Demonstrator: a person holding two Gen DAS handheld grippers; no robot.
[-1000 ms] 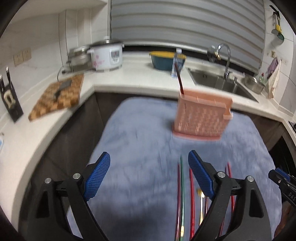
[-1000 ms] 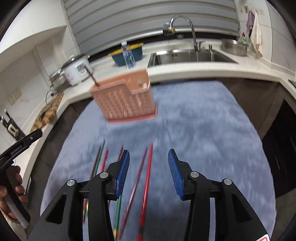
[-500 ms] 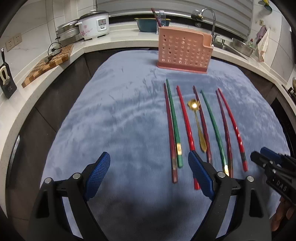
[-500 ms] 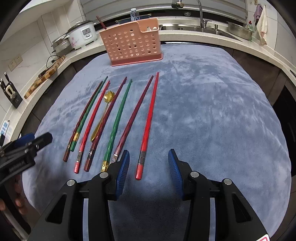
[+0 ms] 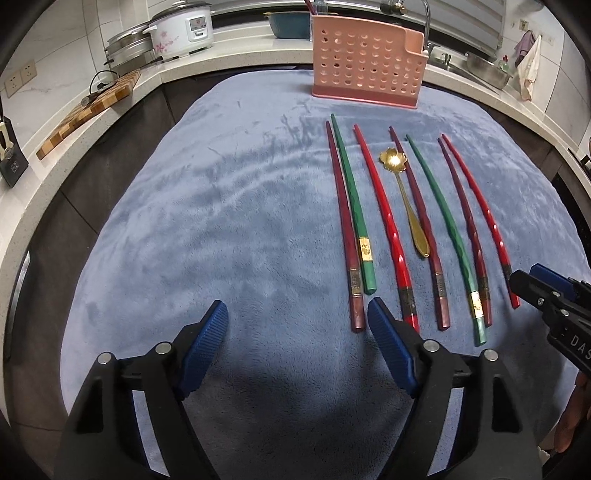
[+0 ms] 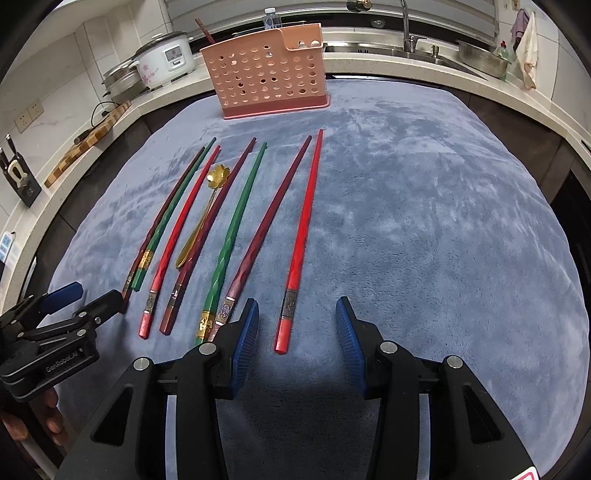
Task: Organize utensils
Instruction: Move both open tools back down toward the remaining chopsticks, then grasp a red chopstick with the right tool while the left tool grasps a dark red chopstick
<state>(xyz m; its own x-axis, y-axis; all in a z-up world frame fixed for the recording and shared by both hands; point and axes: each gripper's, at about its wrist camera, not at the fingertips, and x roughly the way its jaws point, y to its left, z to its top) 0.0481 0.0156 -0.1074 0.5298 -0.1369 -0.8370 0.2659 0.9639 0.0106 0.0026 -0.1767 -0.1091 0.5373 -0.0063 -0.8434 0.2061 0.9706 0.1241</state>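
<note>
Almost everything is left to do. One dark red stick [image 6: 204, 27] already stands in the pink perforated holder [image 6: 266, 74] at twelve o'clock on the blue cloth [image 6: 424, 221] that covers the worktop; the rest of the utensils lie flat on the cloth in front of it.

I count seven chopsticks in a loose fan, thin tips toward the holder: two bright red, two green, three dark maroon, each with a decorated band near its thick end. A small gold spoon [image 5: 406, 199] with a flower-shaped bowl lies among them, close beside a maroon stick.

The left claw [image 5: 297, 325] hangs low at the near end of the row, its jaws wide but just closing a little, with only cloth between them; the leftmost maroon chopstick [image 5: 347, 240] ends just at one o'clock of it, beside its right pad. The right claw [image 6: 297, 325] stands half open and holds nothing; the butt of the rightmost red chopstick [image 6: 299, 258] lies just ahead of the gap between its pads. I judge a first pick-up is near.
</note>
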